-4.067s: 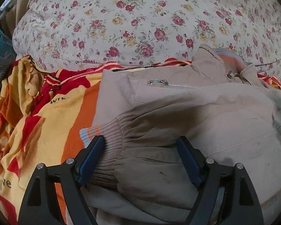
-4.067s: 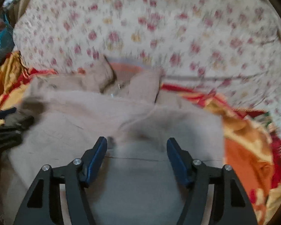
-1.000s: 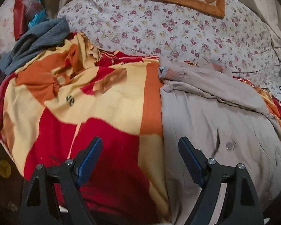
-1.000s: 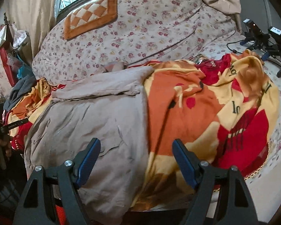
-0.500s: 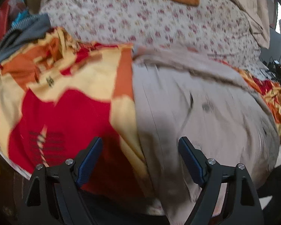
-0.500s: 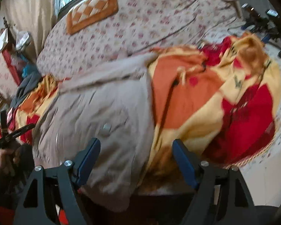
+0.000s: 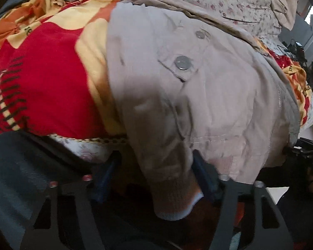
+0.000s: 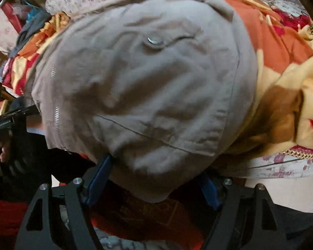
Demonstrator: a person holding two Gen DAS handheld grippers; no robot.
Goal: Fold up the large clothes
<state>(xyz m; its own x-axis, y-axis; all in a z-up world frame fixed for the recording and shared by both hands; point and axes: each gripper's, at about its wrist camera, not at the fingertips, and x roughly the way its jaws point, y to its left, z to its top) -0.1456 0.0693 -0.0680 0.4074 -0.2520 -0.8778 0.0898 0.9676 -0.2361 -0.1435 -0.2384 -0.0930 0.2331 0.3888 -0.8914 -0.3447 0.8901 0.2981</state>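
Here the left gripper (image 7: 156, 179) is closing around the jacket (image 7: 208, 95) hem; the right gripper (image 8: 154, 179) likewise; cloth hides whether either pinches yet

Dark letters mark the blanket (image 7: 41, 48) near its upper left corner, too blurred to read. Nothing else carries legible writing.

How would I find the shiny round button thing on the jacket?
Start at the red, orange and yellow blanket spread over the bed. On it lies a beige jacket whose bottom edge hangs over the near side. In the left wrist view, look at the middle of its front: the snap button sits on a pocket flap, the larger and nearer of two round silver snaps on plain cloth.
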